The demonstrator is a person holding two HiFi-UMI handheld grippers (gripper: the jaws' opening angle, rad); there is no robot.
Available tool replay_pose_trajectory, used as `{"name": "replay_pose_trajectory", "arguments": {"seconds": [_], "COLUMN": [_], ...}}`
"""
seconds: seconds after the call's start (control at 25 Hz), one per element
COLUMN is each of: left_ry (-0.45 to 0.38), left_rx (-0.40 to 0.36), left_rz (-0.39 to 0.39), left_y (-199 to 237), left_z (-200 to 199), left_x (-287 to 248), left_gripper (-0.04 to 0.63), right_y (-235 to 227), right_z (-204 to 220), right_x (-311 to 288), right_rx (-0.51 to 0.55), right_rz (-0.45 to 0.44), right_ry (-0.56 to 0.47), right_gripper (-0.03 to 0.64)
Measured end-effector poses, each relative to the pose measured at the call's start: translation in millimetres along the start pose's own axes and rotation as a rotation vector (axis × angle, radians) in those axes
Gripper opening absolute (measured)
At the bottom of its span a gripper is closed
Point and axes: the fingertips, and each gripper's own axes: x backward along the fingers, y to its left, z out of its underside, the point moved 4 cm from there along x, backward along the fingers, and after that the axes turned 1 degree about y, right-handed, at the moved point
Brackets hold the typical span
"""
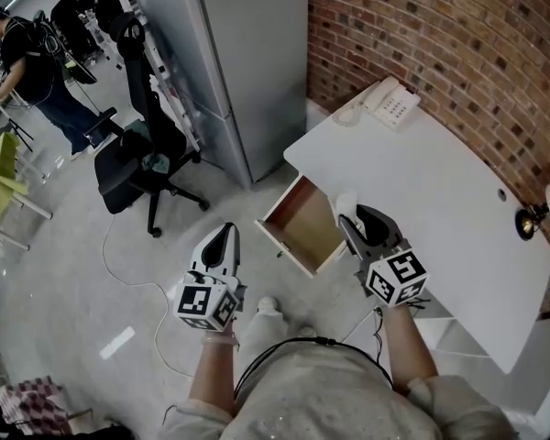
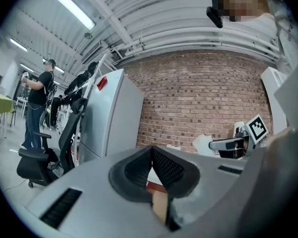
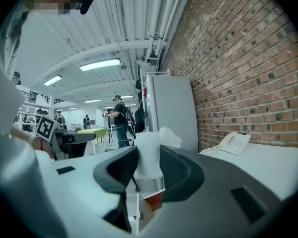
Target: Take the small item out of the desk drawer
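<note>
Head view: the right gripper (image 1: 357,216) is clamped on a small white soft item with a ragged top edge (image 1: 346,203). It holds the item above the near edge of the white rounded desk (image 1: 449,181), just at 2 o'clock of the open wooden drawer (image 1: 302,227), whose tray looks bare. The item seems already clear of the drawer. The left gripper (image 1: 225,236) hangs over the floor at 8 o'clock of the drawer, well apart from it. On the desk a white telephone (image 1: 390,103) sits at 12 o'clock and a small black lamp (image 1: 530,220) at 3 o'clock. A red brick wall (image 1: 440,35) runs behind, a grey metal cabinet (image 1: 247,62) stands at 11 o'clock, and a black office chair (image 1: 142,154) stands on the pale concrete floor (image 1: 64,282) at 9 o'clock, with a person (image 1: 27,62) beyond it. Left gripper view: its jaws meet at the tips with nothing between them. Right gripper view: the two black ribbed pads press the item's middle and its frayed top sticks up above them. It looks light, limp and easily squashed, like tissue or cloth, neither slippery nor fragile, so a mid-body pinch should hold it, though a loose corner could tear or slip free.
</note>
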Motion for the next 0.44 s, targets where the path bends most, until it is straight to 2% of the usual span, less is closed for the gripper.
{"name": "replay_pose_trajectory", "arguments": {"seconds": [0.44], "left_ry": [-0.01], "left_rx": [-0.025], "left_rz": [-0.008], "left_y": [0.7], "left_z": [-8.7], "left_x": [-2.6], "left_gripper": [0.005], "right_y": [-8.0], "right_z": [-14.0], "right_x": [2.1], "right_rx": [-0.018], "right_rz": [0.009], "right_ry": [-0.052], "right_gripper": [0.146]}}
